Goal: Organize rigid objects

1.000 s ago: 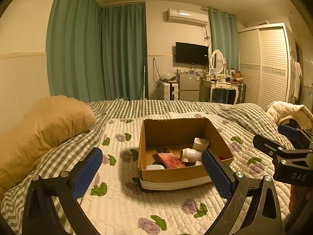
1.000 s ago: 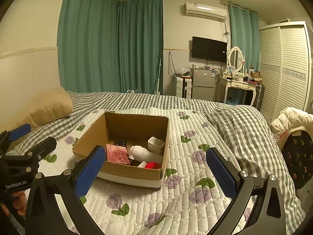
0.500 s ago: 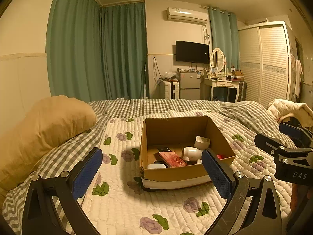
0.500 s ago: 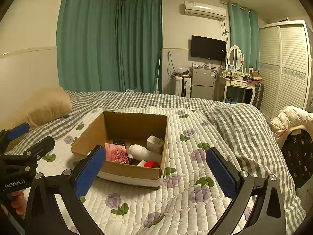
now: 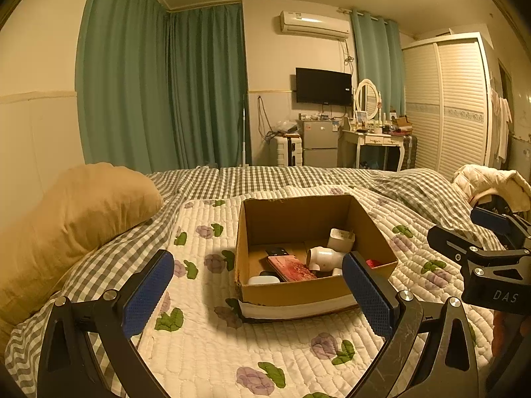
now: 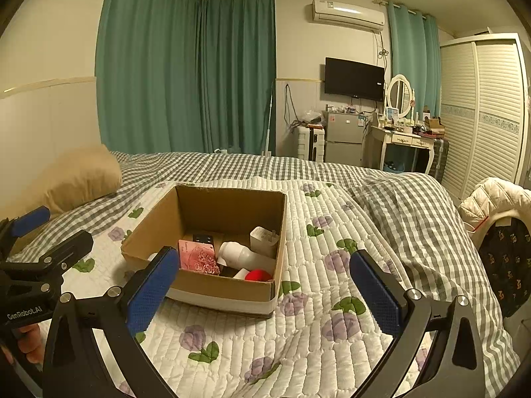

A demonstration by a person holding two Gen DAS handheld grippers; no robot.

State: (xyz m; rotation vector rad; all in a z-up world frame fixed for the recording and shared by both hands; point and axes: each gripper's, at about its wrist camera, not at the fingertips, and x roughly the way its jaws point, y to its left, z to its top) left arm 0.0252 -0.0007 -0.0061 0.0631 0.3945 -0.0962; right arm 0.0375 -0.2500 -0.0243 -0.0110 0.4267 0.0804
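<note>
While hovering near cardboard box (image 5: 298, 293), left tool (image 5: 255, 285), right tool (image 6: 265, 285) spread wide, empty.

Matt brown corrugated cardboard box (image 6: 229, 290), white tape round base. Quilted cloth bedspread (image 6: 318, 301) w/ stitched ribs, soft matt; checked woven sheet (image 5: 265, 182) beneath; tan cloth pillow (image 5: 79, 212), slightly creased. Smooth white plastic bottle (image 6: 245, 254); gripper pads (image 5: 147, 293) blue, dimpled rubbery texture on matt black frames.
</note>
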